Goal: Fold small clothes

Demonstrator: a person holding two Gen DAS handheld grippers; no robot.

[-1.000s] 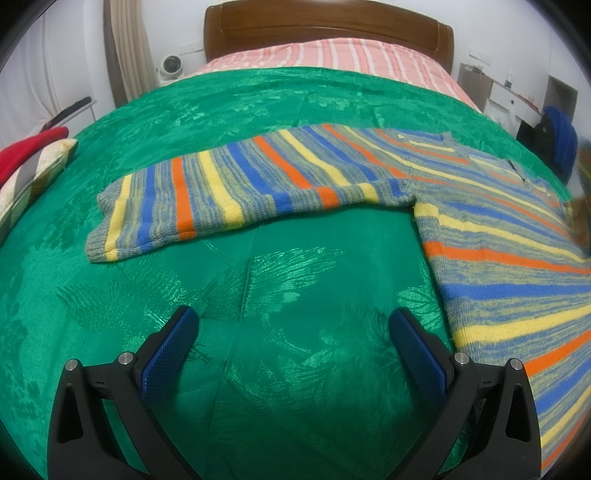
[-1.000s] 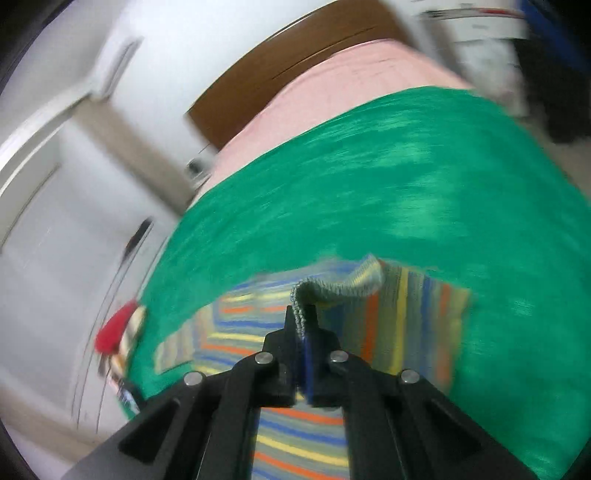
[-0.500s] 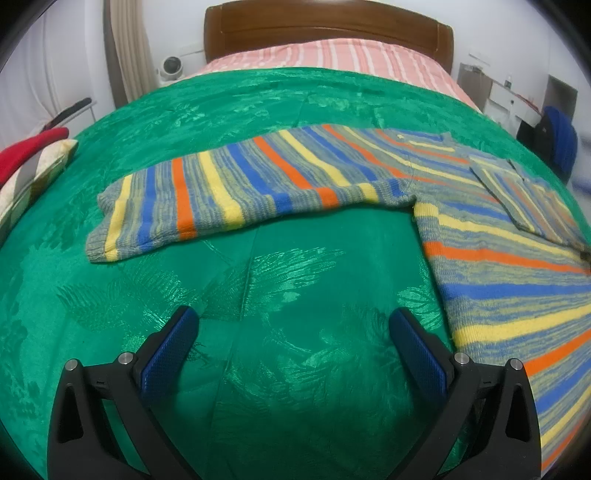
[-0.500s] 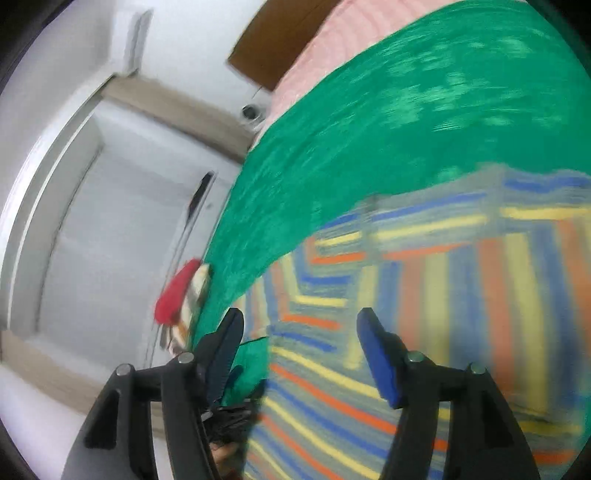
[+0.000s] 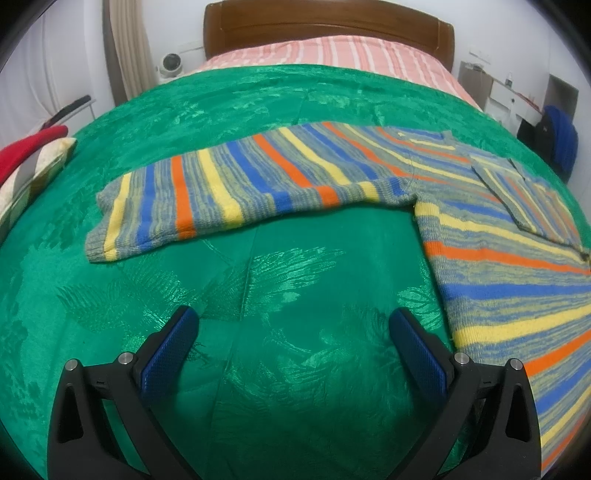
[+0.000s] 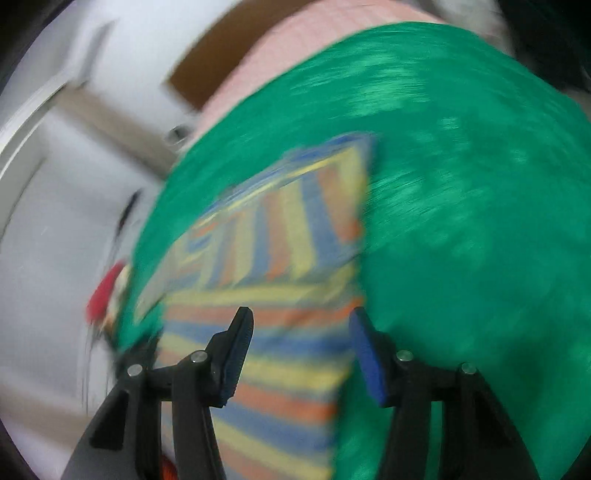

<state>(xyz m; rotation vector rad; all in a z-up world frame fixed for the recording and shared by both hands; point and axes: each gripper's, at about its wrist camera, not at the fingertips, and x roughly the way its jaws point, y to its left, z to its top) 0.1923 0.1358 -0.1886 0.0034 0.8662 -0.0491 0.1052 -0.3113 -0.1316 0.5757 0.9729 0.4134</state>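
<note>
A striped sweater (image 5: 480,229) in blue, orange, yellow and grey lies flat on the green bedspread (image 5: 288,280). Its left sleeve (image 5: 229,188) stretches out to the left. Its right sleeve (image 5: 524,195) lies folded across the body. My left gripper (image 5: 293,332) is open and empty, above the bedspread in front of the left sleeve. In the blurred right wrist view, my right gripper (image 6: 301,343) is open and empty above the sweater (image 6: 273,295), near its right edge, with the folded sleeve (image 6: 295,225) ahead of it.
A wooden headboard (image 5: 325,22) and a pink striped sheet (image 5: 332,51) are at the far end. A red item on a patterned cushion (image 5: 33,158) lies at the left edge. White furniture and a blue object (image 5: 561,140) stand at the far right.
My right gripper let go of the sleeve cuff, opened and swung back over the sweater. The right sleeve now lies folded across the body. My left gripper has not moved.
</note>
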